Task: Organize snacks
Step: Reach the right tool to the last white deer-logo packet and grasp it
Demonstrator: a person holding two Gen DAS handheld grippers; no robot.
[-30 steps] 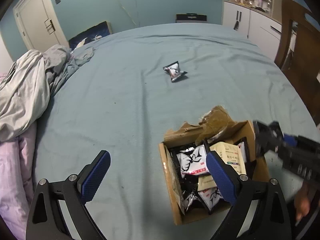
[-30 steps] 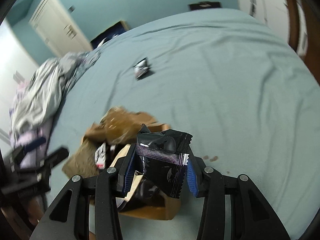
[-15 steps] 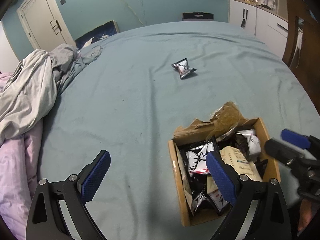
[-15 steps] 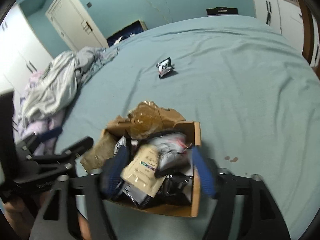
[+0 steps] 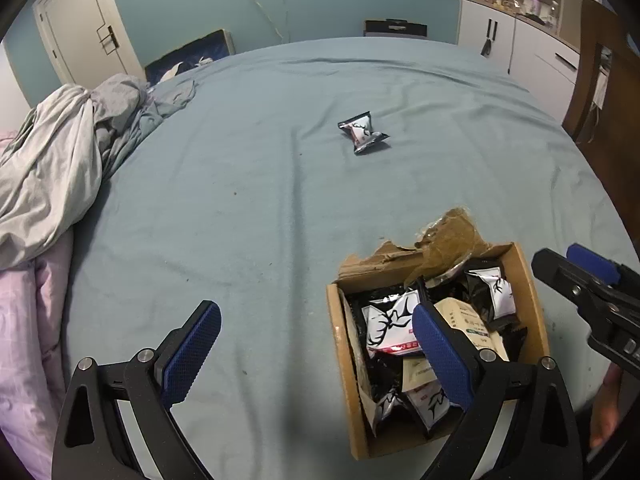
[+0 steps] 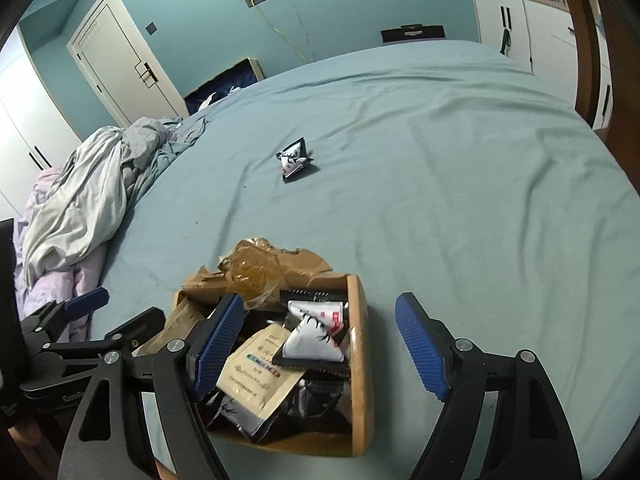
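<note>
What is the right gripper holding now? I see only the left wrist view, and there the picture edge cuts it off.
Observer: Nothing. In the right wrist view the right gripper is open and empty.
Operator: Where are its fingers?
Observer: One finger is over the cardboard box. The other is outside the box wall, over the bed sheet.
Operator: And what stands left of the door?
Observer: A white wardrobe with dark handles.
</note>
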